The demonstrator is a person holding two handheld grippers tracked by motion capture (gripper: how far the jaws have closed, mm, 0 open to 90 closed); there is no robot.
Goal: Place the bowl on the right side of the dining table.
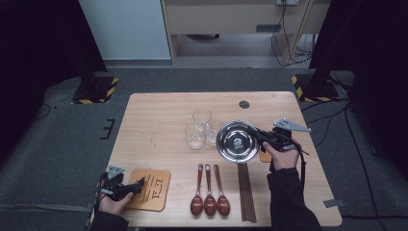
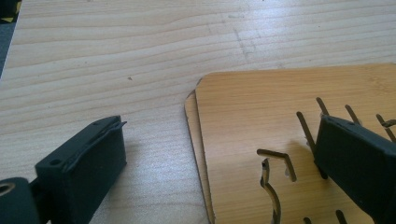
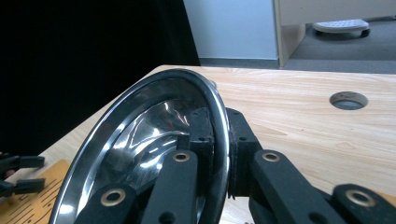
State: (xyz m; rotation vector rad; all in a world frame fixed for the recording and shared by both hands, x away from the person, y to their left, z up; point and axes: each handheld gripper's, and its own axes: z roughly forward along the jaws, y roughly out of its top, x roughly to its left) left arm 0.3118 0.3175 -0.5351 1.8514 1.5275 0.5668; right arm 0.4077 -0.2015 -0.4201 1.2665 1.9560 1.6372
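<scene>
The right gripper (image 1: 260, 136) is clamped on the rim of a metal bowl (image 1: 236, 141). In the right gripper view, one jaw sits inside the bowl (image 3: 140, 140) and the other outside, with the thin rim pinched between them. The bowl is round, shallow and polished steel, with a rolled lip and a mirror-bright interior that carries streaked reflections. In that view it stands tilted on edge, its open side turned to the left of the jaws.

In the high view the bowl extends to the left of the right gripper, directly ahead of its jaw tips. Just beyond the bowl's far-left edge stand three clear glasses (image 1: 200, 128). Nearer the person than the bowl lie a bundle of dark chopsticks (image 1: 246, 191) and three brown wooden spoons (image 1: 210, 192), side by side. A small orange-brown piece (image 1: 265, 156) shows beneath the right hand (image 1: 284, 156).

The left gripper (image 1: 139, 185) is held at the near-left corner of the table (image 1: 159, 115), with its jaws spread apart. In the left gripper view, two stacked bamboo coasters (image 2: 261, 140) with cut-out slots lie between the jaws. The right-hand jaw is over the coaster surface and the left-hand jaw is over bare table. Neither pad presses on the coasters.
</scene>
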